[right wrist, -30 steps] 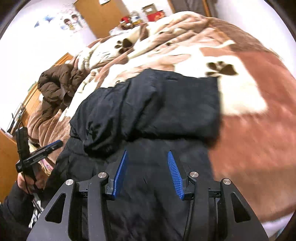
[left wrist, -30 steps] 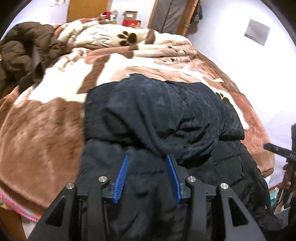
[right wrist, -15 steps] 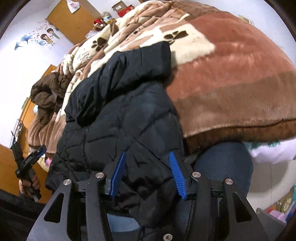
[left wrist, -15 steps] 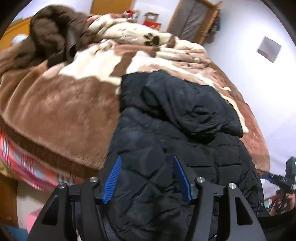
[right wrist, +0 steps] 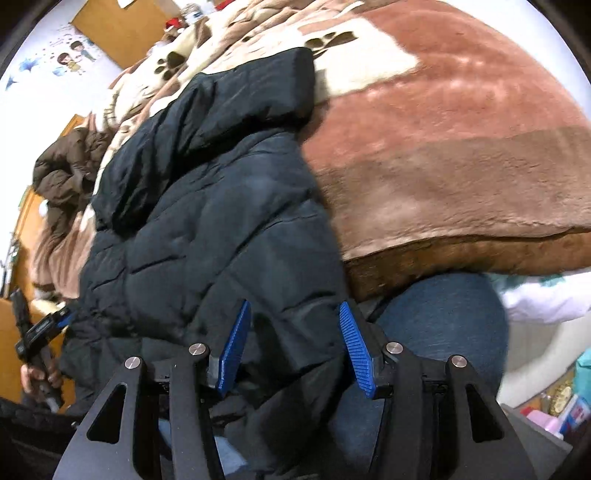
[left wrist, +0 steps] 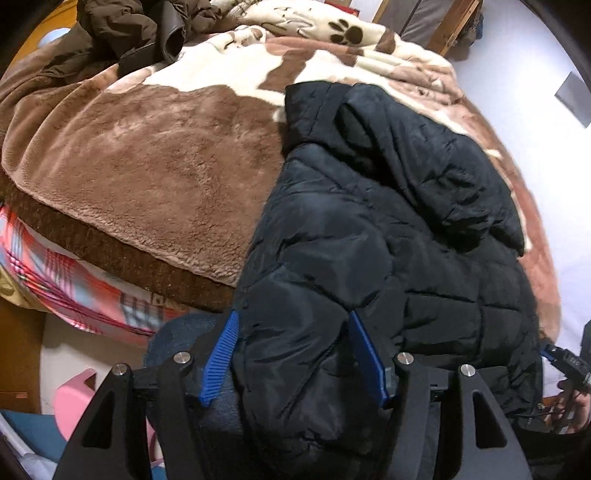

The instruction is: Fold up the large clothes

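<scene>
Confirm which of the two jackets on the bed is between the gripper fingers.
The black quilted jacket, hanging over the bed's near edge; both open grippers straddle its hem. The brown jacket lies bunched at the far side, untouched.

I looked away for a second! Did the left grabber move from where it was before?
Yes. The left grabber pulled back toward the near edge of the bed. Before, it hovered over the black coat on the blanket; now the bed's side shows.

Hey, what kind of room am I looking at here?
Most likely a home bedroom: a bed under a plush paw-print blanket, a black puffer jacket laid on it, and cartoon wall stickers beside a wooden door.
</scene>
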A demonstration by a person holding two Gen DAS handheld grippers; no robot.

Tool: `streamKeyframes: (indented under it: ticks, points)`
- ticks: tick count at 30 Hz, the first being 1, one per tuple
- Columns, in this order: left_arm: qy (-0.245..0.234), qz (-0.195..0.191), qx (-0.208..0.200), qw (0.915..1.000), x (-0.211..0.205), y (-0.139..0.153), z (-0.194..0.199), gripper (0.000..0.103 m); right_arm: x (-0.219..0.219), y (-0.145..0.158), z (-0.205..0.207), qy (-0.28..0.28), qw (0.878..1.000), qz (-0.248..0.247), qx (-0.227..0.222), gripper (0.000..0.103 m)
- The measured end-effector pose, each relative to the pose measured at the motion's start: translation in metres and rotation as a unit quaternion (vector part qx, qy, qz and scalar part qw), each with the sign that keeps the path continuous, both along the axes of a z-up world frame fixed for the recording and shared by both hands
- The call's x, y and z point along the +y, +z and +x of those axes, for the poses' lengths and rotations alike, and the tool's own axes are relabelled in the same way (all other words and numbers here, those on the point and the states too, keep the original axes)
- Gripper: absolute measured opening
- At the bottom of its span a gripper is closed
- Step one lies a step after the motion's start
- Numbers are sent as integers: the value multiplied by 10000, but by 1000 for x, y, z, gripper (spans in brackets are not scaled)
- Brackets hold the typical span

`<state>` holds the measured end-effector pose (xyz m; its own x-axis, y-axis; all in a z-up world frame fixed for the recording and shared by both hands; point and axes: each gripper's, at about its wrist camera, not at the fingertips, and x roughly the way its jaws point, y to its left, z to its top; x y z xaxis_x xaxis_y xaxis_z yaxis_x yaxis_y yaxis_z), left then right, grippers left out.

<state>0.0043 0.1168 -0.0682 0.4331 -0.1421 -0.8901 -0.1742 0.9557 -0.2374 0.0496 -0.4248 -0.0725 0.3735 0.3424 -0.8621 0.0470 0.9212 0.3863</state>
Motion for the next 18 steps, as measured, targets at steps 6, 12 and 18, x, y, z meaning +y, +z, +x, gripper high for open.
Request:
streamKeyframes:
  ticks: [6,12,18]
  points:
    - [-267,-218,207,9992,-10,-10,2,65,8,-10,2,245,9993,24,271,52]
    - [-458,-115,344,9983,-16,-13,3,64,9,-16,7,351,9975,-335,519,52]
    - [-608,-797,88,9949,-13,-4,6,27,18,-23,12,684,9944,-92,800,49]
